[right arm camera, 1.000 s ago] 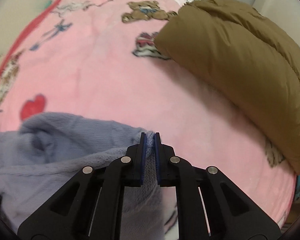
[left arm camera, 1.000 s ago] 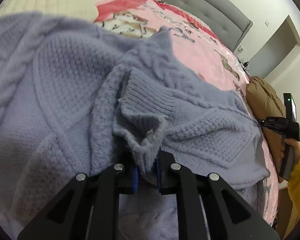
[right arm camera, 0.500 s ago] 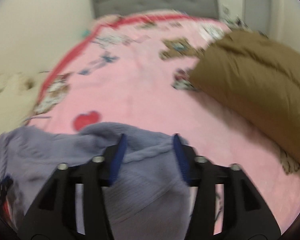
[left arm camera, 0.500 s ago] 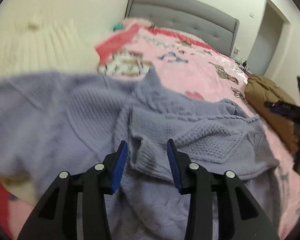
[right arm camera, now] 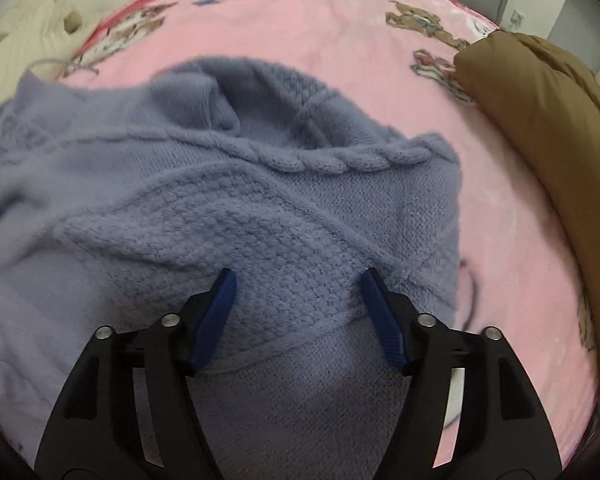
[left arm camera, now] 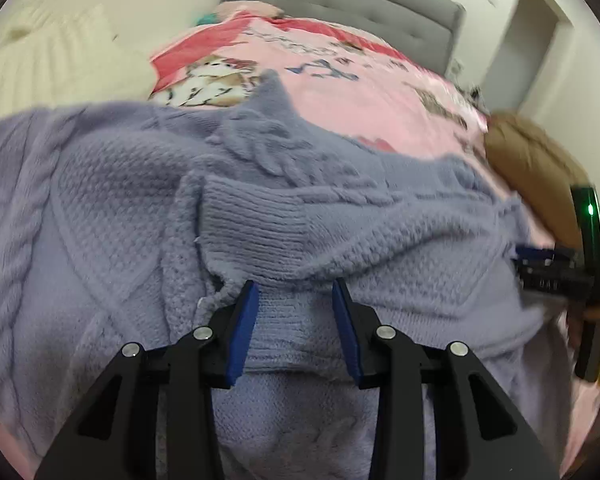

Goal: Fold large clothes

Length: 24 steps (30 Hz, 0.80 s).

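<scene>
A lavender cable-knit sweater (left arm camera: 120, 200) lies spread on the pink blanket (left arm camera: 380, 92), one sleeve folded across its body. The sleeve's ribbed cuff (left arm camera: 260, 216) rests just beyond my left gripper (left arm camera: 294, 284). That gripper is open and hovers over the knit, with sweater fabric showing between its blue pads but not pinched. My right gripper (right arm camera: 299, 274) hangs over the sweater (right arm camera: 260, 200) near its right edge. Its jaws are opening wide, and the pads stand clear of the knit below. The right gripper (left arm camera: 548, 268) also shows at the right edge of the left wrist view.
A brown padded jacket (right arm camera: 540, 120) lies bunched on the bed to the right of the sweater. The grey headboard (left arm camera: 340, 4) is at the far end, with a doorway (left arm camera: 532, 40) beyond. A cream ribbed cover (left arm camera: 52, 52) lies off to the left.
Both grippers were shut on sweater fabric and have opened and let it go. The cuff now lies flat on the sweater. The right gripper has shifted over the sweater's body.
</scene>
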Tool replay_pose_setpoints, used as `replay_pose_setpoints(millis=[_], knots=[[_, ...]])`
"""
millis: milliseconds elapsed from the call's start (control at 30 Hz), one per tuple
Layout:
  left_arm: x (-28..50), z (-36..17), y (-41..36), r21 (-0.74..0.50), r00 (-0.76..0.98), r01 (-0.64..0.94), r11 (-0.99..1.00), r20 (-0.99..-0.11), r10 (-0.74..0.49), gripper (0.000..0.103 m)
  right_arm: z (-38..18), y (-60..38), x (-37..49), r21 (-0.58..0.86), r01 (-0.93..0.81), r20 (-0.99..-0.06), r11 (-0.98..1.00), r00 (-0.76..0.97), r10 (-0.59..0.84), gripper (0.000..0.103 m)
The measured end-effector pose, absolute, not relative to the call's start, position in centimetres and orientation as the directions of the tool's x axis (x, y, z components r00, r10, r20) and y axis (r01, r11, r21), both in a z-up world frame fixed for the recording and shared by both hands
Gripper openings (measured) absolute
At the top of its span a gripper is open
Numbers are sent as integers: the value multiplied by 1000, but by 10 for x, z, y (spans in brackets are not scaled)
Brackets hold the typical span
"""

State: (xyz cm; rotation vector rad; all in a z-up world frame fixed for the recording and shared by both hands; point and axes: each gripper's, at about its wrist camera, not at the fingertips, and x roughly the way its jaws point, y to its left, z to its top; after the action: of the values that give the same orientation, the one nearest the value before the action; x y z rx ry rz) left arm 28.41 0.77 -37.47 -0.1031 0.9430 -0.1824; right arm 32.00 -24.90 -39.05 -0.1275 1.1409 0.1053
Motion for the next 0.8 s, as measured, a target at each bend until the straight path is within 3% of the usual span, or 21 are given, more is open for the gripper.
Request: replay_pose_setpoints(millis=[233,300,500,567,600,633,700,800], knots=[[278,-365,7,-170,596,99,980,-779,-196,39,-385,-246,322,-44,-115,-917,992,399,6,67],[269,-358,7,-164,617,96,982,-764,-188,50,-374,-247,319,-8,-93,-901,996,433,33,67],[241,-336,18,-230,645,61,971,-733,-214,53,-309,-204,313,176,-119,-765,977,608,212,70],[237,-335,23,-240,633,58,969,-741,-221,54,-291,-168,335,297,-210,-710,931,604,363,73],[236,-335,25,-246,627,57,968,-745,-226,54,-288,-151,349,355,-242,-697,903,575,428,69],[234,-335,29,-251,620,56,966,-750,-231,54,-290,-129,371,410,-264,-695,873,530,486,54],[233,-336,34,-250,611,52,967,-758,-228,54,-303,-93,409,493,-277,-705,824,428,566,32],[232,-335,44,-261,613,30,965,-758,-224,54,-331,-55,450,542,-215,-759,812,290,583,34]])
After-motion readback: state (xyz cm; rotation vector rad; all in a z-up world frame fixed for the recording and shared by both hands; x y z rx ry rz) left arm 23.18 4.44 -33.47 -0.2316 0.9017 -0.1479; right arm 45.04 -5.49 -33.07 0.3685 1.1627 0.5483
